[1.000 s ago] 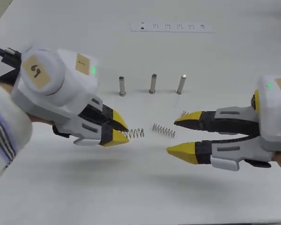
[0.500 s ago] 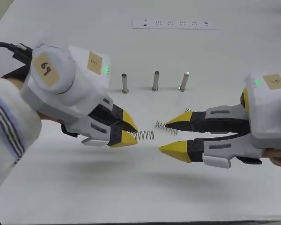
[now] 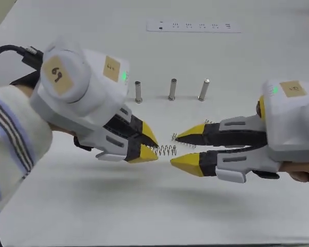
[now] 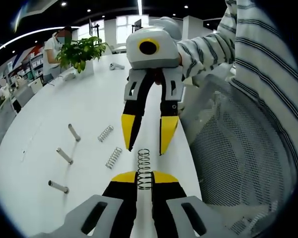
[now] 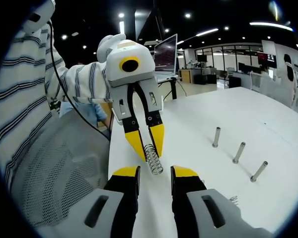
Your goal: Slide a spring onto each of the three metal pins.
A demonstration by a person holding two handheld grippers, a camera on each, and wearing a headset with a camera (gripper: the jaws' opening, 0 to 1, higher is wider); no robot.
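Observation:
Three metal pins stand upright in a row on the white table: left pin (image 3: pixel 138 91), middle pin (image 3: pixel 172 89), right pin (image 3: pixel 204 89). My left gripper (image 3: pixel 154 149) is shut on one end of a spring (image 3: pixel 168 150), held level above the table. In the left gripper view, the spring (image 4: pixel 144 171) sticks out from my left gripper (image 4: pixel 144 178). My right gripper (image 3: pixel 175 149) faces it, open, its tips on either side of the spring's free end. The right gripper view shows that spring (image 5: pixel 153 159) just above my right gripper (image 5: pixel 156 172). Two more springs (image 4: pixel 105 133) (image 4: pixel 113 157) lie on the table.
A white power strip (image 3: pixel 194 26) lies at the far edge of the table. The pins (image 5: pixel 238 152) stand off to the right of the right gripper's jaws. A mesh chair back (image 4: pixel 238 148) and a striped sleeve (image 3: pixel 10 139) are close by.
The left gripper has carried the spring to the right and a little up. The right gripper has moved left until its open tips flank the spring's free end.

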